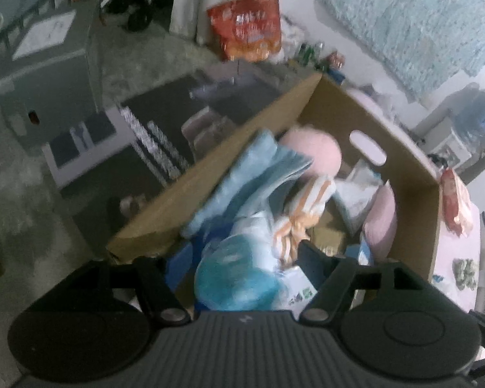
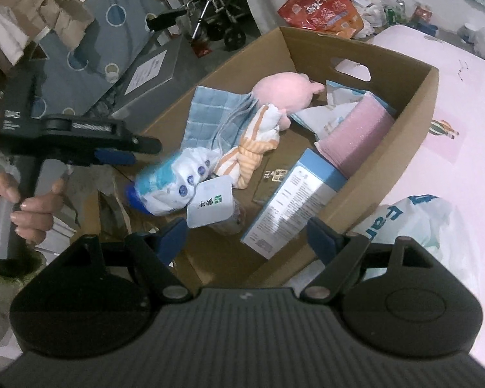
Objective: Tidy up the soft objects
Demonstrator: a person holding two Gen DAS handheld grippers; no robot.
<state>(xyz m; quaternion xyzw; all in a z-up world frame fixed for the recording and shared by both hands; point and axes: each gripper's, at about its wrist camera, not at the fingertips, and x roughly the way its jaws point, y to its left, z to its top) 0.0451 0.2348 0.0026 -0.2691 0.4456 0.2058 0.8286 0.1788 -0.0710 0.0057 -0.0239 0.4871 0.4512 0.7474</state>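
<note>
An open cardboard box [image 2: 414, 123] [image 1: 210, 174] holds a pink plush [image 2: 284, 92] [image 1: 313, 152], a blue checked cloth [image 2: 210, 113] [image 1: 242, 181], an orange-striped cloth [image 2: 258, 142] [image 1: 304, 216], a pink pad [image 2: 359, 132] and a blue-and-white soft pack [image 2: 174, 184] [image 1: 239, 274]. My left gripper [image 2: 135, 152] [image 1: 229, 258] hovers open at the box's left side, just above that pack; its pads do not press on it. My right gripper [image 2: 247, 237] stands open over the box's near edge with nothing between its fingers.
A blue-and-white carton [image 2: 297, 203] and a white pouch [image 2: 210, 207] lie in the box below the right gripper. The box rests on a pink sheet [image 2: 452, 177] beside a white plastic bag [image 2: 414, 223]. A red bag [image 2: 323, 9] and a grey case [image 2: 152, 64] stand behind. A hand [image 2: 26, 207] holds the left gripper.
</note>
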